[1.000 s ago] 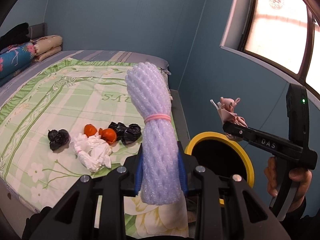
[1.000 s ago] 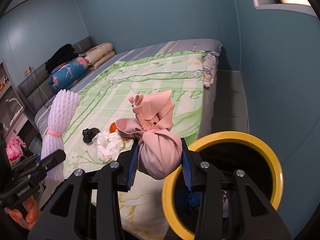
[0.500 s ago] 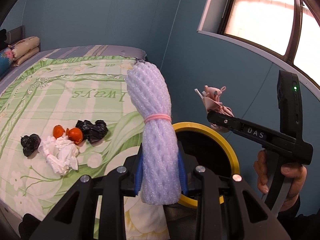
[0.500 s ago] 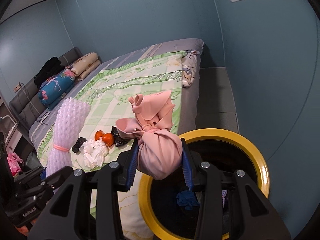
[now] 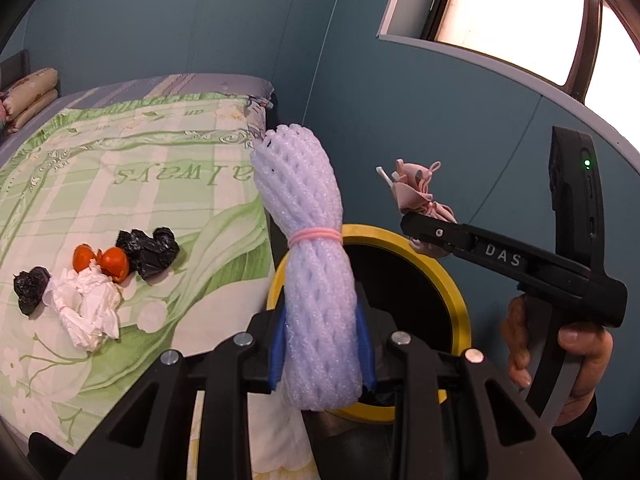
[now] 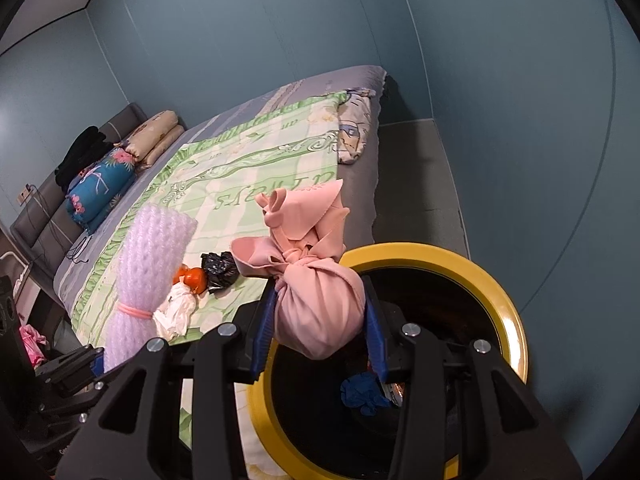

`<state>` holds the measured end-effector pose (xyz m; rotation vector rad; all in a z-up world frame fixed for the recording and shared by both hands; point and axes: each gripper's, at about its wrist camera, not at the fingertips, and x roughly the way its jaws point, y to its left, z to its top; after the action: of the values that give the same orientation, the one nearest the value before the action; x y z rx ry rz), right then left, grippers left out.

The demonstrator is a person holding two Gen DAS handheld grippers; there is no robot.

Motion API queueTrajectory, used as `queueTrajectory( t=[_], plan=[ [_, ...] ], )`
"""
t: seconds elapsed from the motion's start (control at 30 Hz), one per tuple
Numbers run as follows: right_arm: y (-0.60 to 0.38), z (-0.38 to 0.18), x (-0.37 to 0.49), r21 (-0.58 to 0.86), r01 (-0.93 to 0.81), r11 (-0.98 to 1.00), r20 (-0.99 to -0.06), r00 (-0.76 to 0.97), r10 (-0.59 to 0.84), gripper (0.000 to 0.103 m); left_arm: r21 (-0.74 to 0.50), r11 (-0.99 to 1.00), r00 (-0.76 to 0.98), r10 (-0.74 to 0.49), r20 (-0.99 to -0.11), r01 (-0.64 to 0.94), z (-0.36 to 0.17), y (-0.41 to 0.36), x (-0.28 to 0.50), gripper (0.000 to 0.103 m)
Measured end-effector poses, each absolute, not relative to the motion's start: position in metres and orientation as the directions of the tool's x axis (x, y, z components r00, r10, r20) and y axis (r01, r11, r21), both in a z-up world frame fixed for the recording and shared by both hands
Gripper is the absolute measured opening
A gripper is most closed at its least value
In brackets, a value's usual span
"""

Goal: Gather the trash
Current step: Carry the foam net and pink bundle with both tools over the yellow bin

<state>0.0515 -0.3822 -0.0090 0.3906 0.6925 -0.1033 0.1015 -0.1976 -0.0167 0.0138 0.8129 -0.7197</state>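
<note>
Both loads have travelled from over the bed toward the bin since the earlier frames, and we now hold them at its mouth. Our left tongs (image 5: 320,354) pinch the white foam-net roll (image 5: 310,264) by its lower half, upright, at the near edge of the yellow-rimmed bin (image 5: 456,304); our right tongs (image 6: 320,330) pinch the pink knotted cloth bundle (image 6: 316,300), which hangs over the bin's rim on the bed side. Neither piece is dropped yet. Inside the bin we see something blue (image 6: 362,394) already lying at the bottom, so some collecting looks done. On the bed (image 5: 132,184), well apart from the bin, there remain two black crumpled bags (image 5: 150,250), orange scraps (image 5: 108,260) and a white wad (image 5: 86,312), clustered together. We judge the task about midway.
</note>
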Motion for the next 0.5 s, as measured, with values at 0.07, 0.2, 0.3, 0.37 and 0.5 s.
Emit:
queueTrajectory(
  t=[0.07,0.2,0.3,0.37,0.5],
  plan=[
    [-0.384,-0.013,0.052,0.321,0.230,0.919,-0.646,0.762,0.035,0.038,-0.262,0.761,0.451,-0.584,-0.675,0.594,-0.022,-0.203,0.104,0.028],
    [-0.393,-0.025,0.052,0.330,0.252,0.910,-0.666,0.745,0.035,0.038,-0.275,0.749,0.419,-0.591,-0.689,0.603,-0.035,-0.216,0.109,0.028],
    [-0.401,-0.034,0.053,0.337,0.269,0.902,-0.679,0.734,0.034,0.038,-0.273,0.743,0.397,-0.586,-0.706,0.611,-0.045,-0.226,0.111,0.028],
    [-0.405,-0.037,0.052,0.342,0.276,0.898,-0.683,0.730,0.035,0.038,-0.268,0.742,0.387,-0.580,-0.717,0.615,-0.051,-0.231,0.111,0.028],
    [-0.408,-0.043,0.053,0.349,0.281,0.894,-0.690,0.722,0.043,0.038,-0.264,0.737,0.371,-0.574,-0.730,0.622,-0.059,-0.237,0.111,0.028]
  ],
)
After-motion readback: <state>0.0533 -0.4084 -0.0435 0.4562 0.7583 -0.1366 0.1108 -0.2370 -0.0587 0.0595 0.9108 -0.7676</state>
